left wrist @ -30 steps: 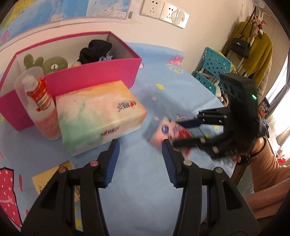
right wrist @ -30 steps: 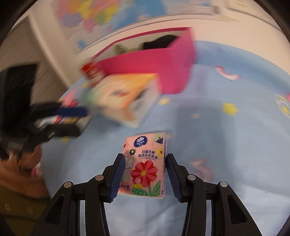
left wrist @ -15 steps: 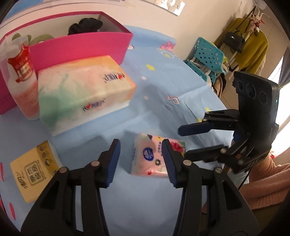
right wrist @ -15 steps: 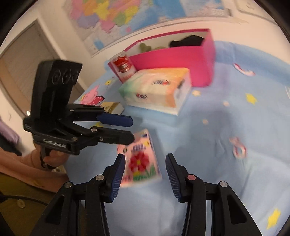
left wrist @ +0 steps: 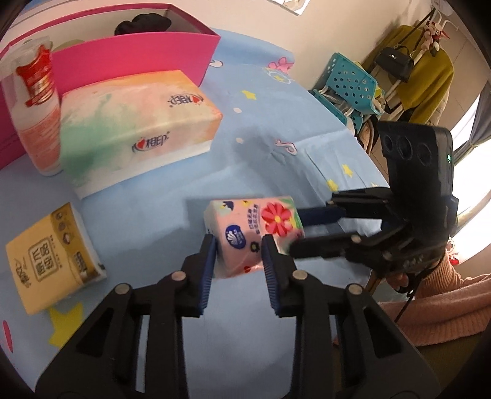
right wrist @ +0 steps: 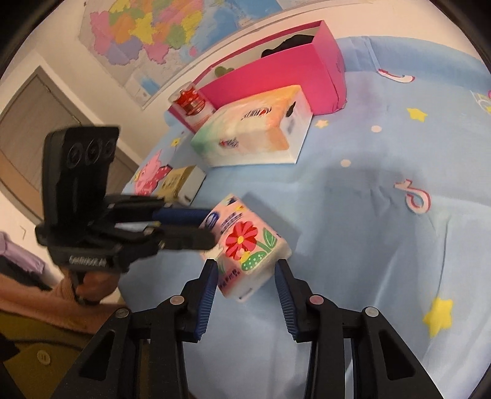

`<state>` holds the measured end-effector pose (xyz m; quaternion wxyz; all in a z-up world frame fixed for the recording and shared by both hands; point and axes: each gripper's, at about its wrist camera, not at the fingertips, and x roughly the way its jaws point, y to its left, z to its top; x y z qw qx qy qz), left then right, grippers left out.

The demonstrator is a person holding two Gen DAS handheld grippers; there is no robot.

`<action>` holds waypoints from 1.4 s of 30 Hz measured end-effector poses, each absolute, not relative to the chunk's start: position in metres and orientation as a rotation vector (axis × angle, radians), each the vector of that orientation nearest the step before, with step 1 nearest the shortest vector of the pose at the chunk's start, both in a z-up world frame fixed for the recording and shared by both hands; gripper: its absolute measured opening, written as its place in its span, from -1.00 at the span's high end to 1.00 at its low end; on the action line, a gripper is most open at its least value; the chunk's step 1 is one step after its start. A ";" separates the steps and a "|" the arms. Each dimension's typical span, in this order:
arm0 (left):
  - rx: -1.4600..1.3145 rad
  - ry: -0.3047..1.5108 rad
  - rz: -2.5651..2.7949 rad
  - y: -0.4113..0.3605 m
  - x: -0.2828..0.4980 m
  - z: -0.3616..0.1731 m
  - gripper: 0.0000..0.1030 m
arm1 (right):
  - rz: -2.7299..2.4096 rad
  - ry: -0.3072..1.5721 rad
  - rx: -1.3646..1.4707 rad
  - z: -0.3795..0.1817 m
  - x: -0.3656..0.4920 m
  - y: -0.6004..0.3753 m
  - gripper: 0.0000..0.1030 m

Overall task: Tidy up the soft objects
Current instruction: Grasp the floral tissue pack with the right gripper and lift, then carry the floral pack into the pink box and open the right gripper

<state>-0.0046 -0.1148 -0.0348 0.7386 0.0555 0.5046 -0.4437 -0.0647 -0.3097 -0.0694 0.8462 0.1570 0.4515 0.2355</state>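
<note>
A pink tissue pack with a red flower (left wrist: 254, 233) (right wrist: 245, 245) hangs tilted just above the blue tablecloth (left wrist: 147, 221), between both grippers. My left gripper (left wrist: 237, 254) has its blue pads pressed on the pack's near end, and its jaws are still closing. In the right wrist view, the left gripper (right wrist: 211, 227) reaches in from the left and clamps that end. My right gripper (right wrist: 245, 273) holds the opposite end, both pads touching the pack, jaws also closing. From the left wrist view, the right gripper (left wrist: 299, 230) comes in from the right.
A large pastel tissue pack (left wrist: 138, 122) lies behind, beside a red-labelled bottle (left wrist: 36, 101) and the open pink box (left wrist: 138, 55) that holds a black soft item (left wrist: 141, 23). A yellow tissue pack (left wrist: 52, 254) lies at the left. A teal basket (left wrist: 349, 83) stands beyond the table edge.
The pink pack lay flat on the cloth half a second ago; now it is tilted and raised. Both pairs of jaws have narrowed onto it, the left markedly.
</note>
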 end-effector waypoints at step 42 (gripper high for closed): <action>0.134 0.918 -0.798 -0.098 -0.002 0.019 0.36 | 0.504 0.792 0.253 -0.012 -0.037 -0.283 0.25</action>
